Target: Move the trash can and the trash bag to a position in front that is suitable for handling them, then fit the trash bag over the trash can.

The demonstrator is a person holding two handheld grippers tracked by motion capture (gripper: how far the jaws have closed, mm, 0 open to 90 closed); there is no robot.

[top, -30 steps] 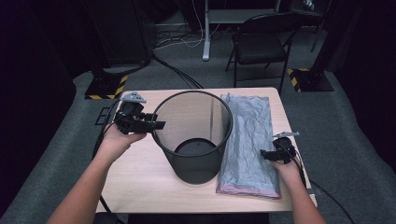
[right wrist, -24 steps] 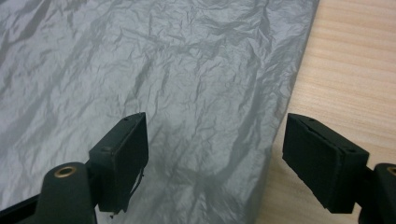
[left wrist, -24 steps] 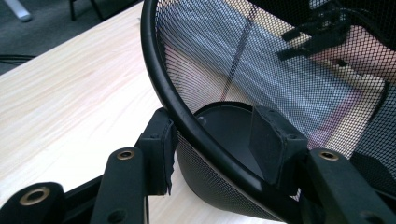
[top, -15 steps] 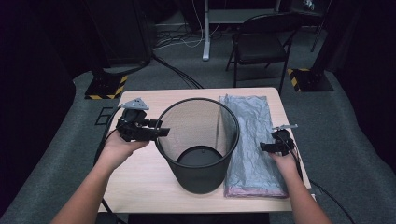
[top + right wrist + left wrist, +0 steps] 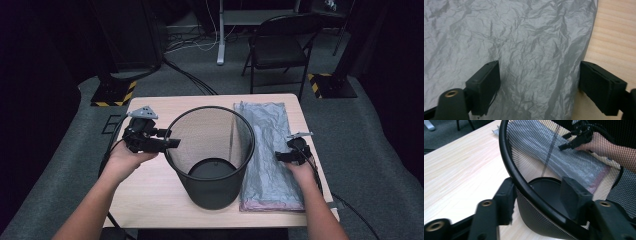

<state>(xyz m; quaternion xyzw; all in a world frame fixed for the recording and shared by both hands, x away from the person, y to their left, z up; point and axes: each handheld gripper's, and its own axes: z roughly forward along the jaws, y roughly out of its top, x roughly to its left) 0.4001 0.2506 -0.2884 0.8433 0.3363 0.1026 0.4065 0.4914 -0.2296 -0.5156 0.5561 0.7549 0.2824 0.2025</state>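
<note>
Straddling the rim of the black mesh wastebasket (image 5: 529,187), the left gripper (image 5: 537,197) has one jaw outside the wire wall and the other inside, with a clear gap on the inner side, so it stands wide rather than clamped. Its pads (image 5: 571,195) are blocky, matte black and slightly frayed at one edge, on arms with brass-coloured screw inserts. From the high view the left gripper (image 5: 167,142) meets the basket at its left rim, and a grey three-cornered plate sits on top of it.

Over at the other side, the right gripper (image 5: 539,85) hangs spread wide above the grey plastic bag (image 5: 511,45), one jaw over the film and the other near its edge by the bare wood; whether the pads touch the film is hard to judge from here. The film is thin, crinkled and dull silver-grey, folded flat into a long rectangle with a pinkish layer showing along its near edge in the high view.

Round, tapered and solid-bottomed, the wastebasket (image 5: 212,165) stands upright mid-table, the bag (image 5: 267,150) lying just beside it on the right. No lettering or brand is legible on any of these. The table (image 5: 145,195) is pale wood-grain laminate.
</note>
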